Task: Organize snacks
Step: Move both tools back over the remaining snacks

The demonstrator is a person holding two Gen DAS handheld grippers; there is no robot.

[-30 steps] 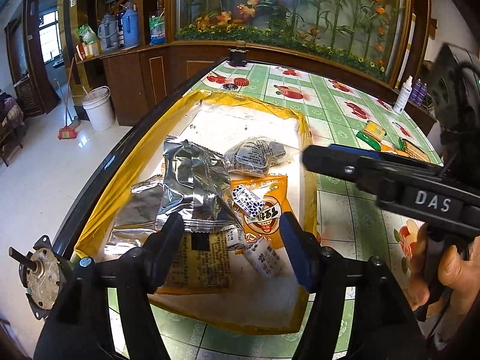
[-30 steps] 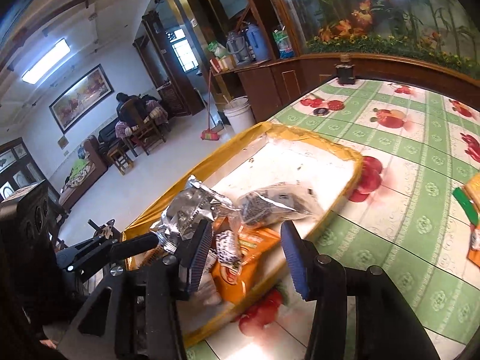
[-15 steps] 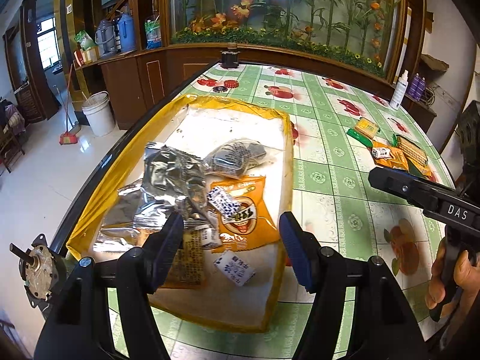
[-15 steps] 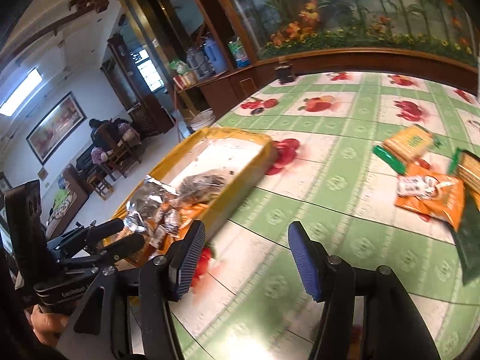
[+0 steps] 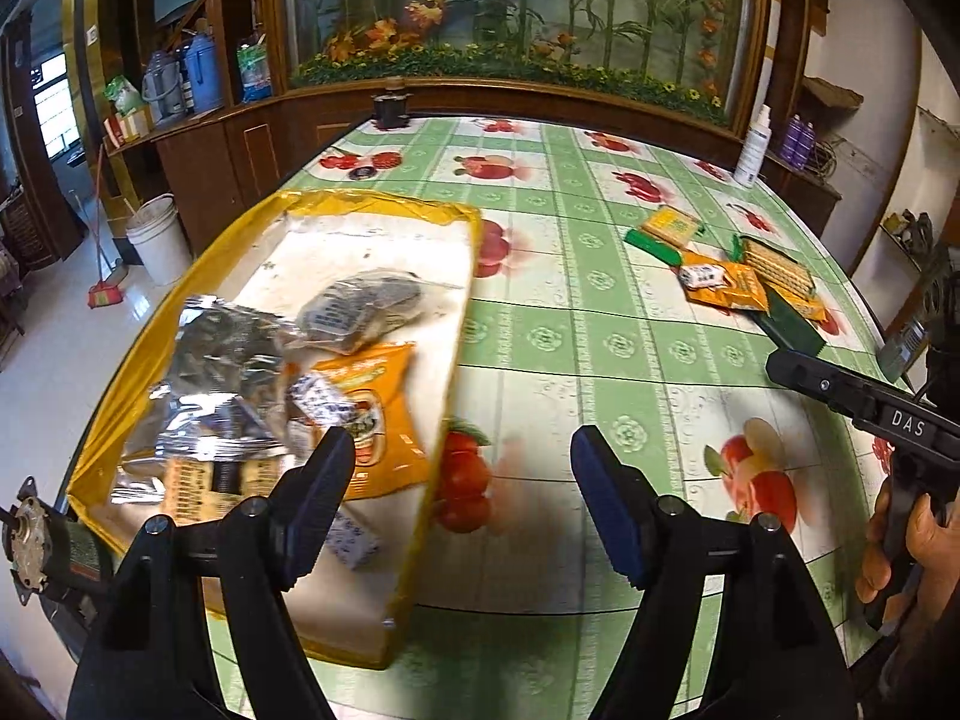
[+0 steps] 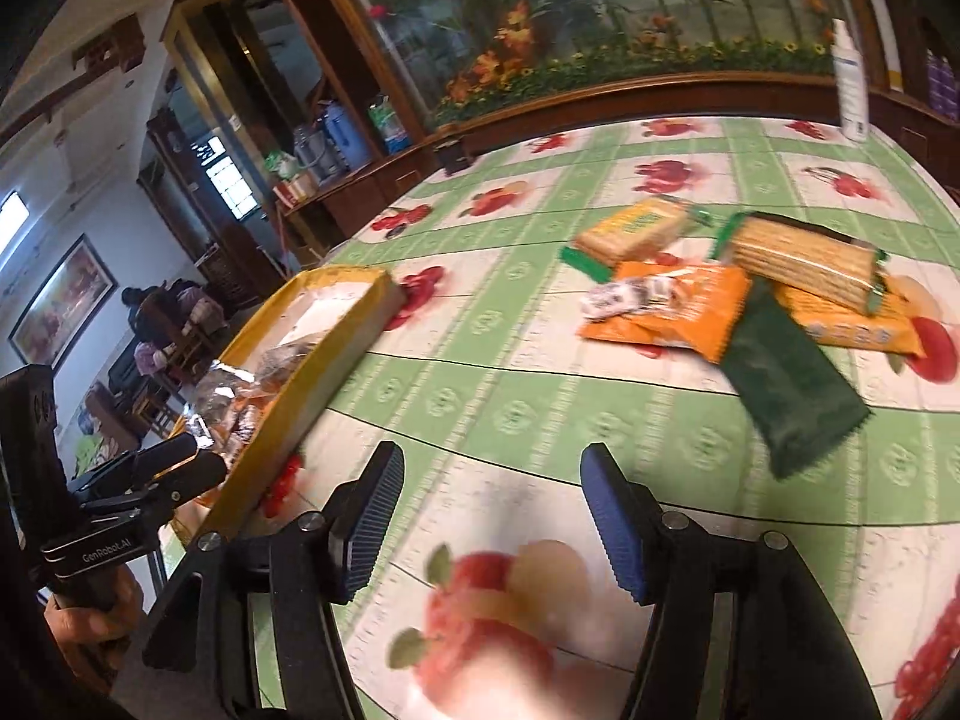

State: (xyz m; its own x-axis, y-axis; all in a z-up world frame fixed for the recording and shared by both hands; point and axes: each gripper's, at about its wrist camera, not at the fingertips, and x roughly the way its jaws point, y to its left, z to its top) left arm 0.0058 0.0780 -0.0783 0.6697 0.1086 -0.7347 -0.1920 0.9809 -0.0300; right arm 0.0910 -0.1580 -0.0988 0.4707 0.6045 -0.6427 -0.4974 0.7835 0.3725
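A yellow tray (image 5: 360, 201) on the left of the table holds a silver foil bag (image 5: 222, 360), a clear bag of dark snacks (image 5: 360, 312), an orange packet (image 5: 372, 414) and small white packets (image 5: 354, 540). My left gripper (image 5: 462, 468) hovers by the tray's right wall, jaws opening, nothing between them. Loose snacks lie to the right: an orange packet (image 6: 666, 312), a dark green packet (image 6: 786, 384), cracker packs (image 6: 804, 258) and white wrapped sweets (image 6: 624, 294). My right gripper (image 6: 492, 480) is over bare tablecloth short of that pile, jaws opening and empty.
The tray (image 6: 312, 384) sits near the table's left edge, with floor and a white bucket (image 5: 159, 246) beyond. A white bottle (image 6: 851, 90) stands at the far right edge and a dark jar (image 5: 390, 111) at the far edge. A wooden cabinet backs the table.
Both grippers swung right, away from the tray. The right one left the tray and now faces the loose pile. Both pairs of jaws stand wider.
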